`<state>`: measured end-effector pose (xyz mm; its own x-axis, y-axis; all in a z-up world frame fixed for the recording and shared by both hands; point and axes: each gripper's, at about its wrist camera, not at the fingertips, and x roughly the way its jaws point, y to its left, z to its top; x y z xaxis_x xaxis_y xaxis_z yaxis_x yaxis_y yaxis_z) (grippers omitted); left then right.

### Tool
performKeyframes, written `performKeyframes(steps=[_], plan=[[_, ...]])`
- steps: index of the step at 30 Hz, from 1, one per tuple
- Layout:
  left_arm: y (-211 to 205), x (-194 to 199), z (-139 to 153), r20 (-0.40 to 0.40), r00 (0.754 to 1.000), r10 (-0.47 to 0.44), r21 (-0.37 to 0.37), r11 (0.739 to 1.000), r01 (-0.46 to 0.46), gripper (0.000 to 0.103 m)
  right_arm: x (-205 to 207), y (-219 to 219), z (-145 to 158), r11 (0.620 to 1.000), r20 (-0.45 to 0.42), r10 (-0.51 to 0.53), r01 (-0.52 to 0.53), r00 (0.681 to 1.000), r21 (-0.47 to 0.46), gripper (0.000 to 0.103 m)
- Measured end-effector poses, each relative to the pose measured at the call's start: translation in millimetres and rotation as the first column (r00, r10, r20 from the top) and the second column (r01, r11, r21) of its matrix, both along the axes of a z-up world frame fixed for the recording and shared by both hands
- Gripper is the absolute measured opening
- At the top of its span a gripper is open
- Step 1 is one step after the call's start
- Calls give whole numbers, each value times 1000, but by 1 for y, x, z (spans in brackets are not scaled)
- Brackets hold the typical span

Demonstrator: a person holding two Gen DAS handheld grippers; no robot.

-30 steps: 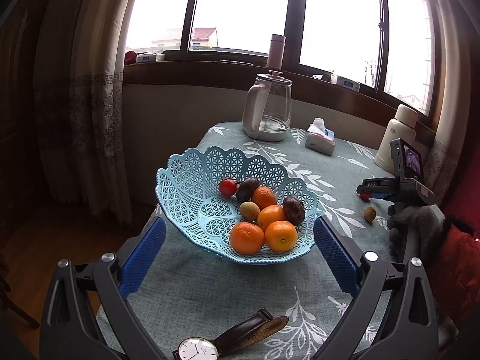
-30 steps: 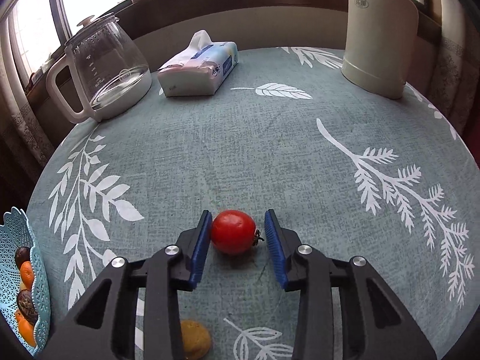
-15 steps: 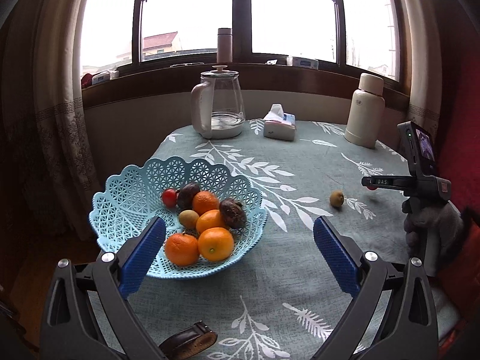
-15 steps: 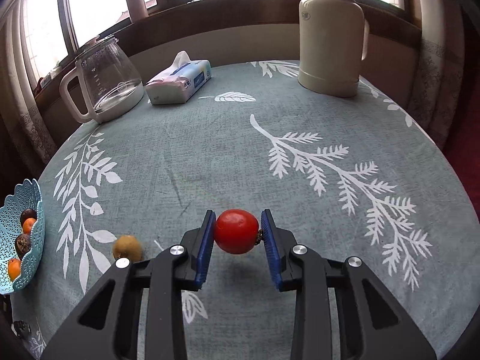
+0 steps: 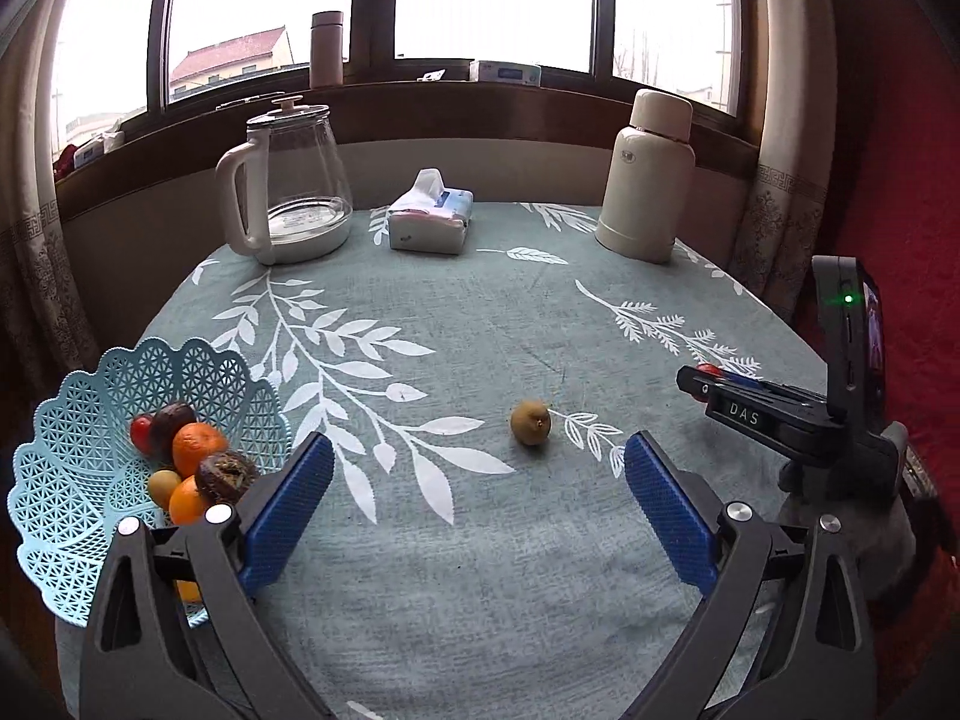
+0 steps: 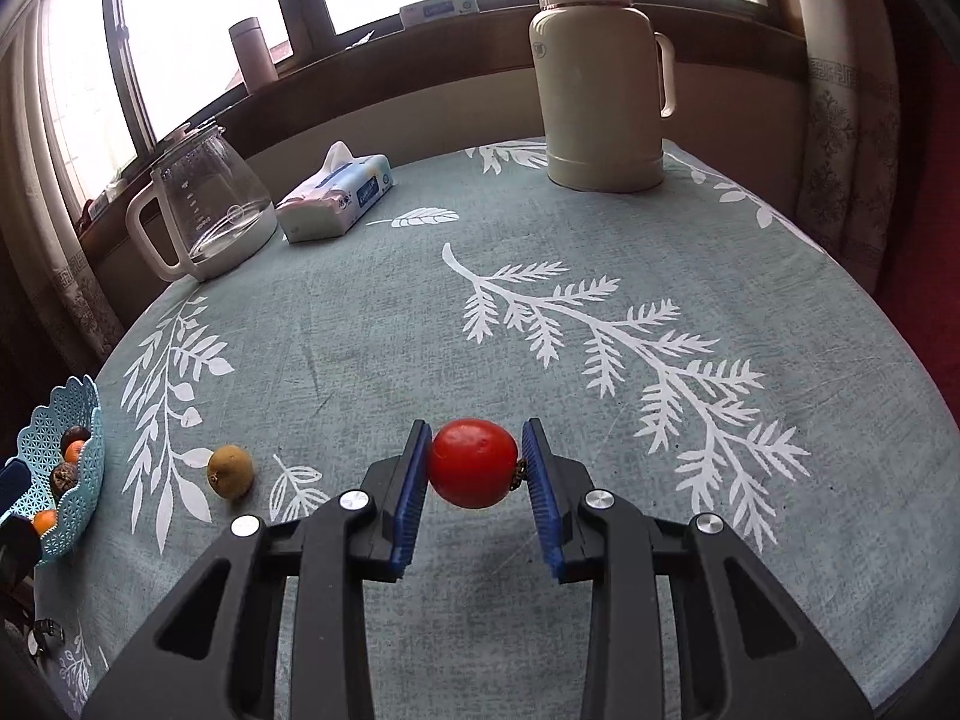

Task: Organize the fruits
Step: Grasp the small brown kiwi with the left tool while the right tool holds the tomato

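Observation:
My right gripper (image 6: 474, 471) is shut on a red tomato (image 6: 473, 471) and holds it above the tablecloth; the tomato (image 5: 708, 369) also peeks out past that gripper (image 5: 717, 381) in the left wrist view. A small yellow-brown fruit (image 5: 530, 422) lies alone on the cloth, left of the tomato (image 6: 229, 471). The light blue lattice basket (image 5: 72, 456) at the table's left edge holds oranges, dark fruits, a red one and a small yellow one (image 6: 66, 480). My left gripper (image 5: 477, 489) is open and empty, low over the cloth, the loose fruit just beyond its fingertips.
At the back of the round table stand a glass kettle (image 5: 288, 180), a tissue pack (image 5: 429, 219) and a cream thermos (image 5: 648, 180). Curtains and a window sill surround the table. A gloved hand (image 5: 840, 540) holds the right gripper near the table's right edge.
The right gripper closed on the tomato and lifted it off the cloth, drawing back. The left gripper swung right, away from the basket, so the loose fruit now lies ahead of it.

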<state>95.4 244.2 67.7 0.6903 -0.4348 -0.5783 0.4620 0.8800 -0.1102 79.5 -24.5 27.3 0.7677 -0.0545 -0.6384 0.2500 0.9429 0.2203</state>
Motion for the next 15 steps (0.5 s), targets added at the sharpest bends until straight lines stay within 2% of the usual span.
performKeyframes(steps=[4, 13, 15], plan=[[-22, 17, -8, -17, 1000, -22, 14, 1000, 22, 93, -3, -2, 2, 1000, 6, -8, 8, 1000, 14, 32], [-67, 60, -39, -111, 988, -110, 45, 992, 115, 65, -3, -9, -4, 998, 4, -9, 9, 1000, 55, 32], [-70, 69, -47, -141, 984, -108, 46, 992, 115, 55, -4, -9, -4, 998, 9, -5, 5, 1000, 60, 32]])
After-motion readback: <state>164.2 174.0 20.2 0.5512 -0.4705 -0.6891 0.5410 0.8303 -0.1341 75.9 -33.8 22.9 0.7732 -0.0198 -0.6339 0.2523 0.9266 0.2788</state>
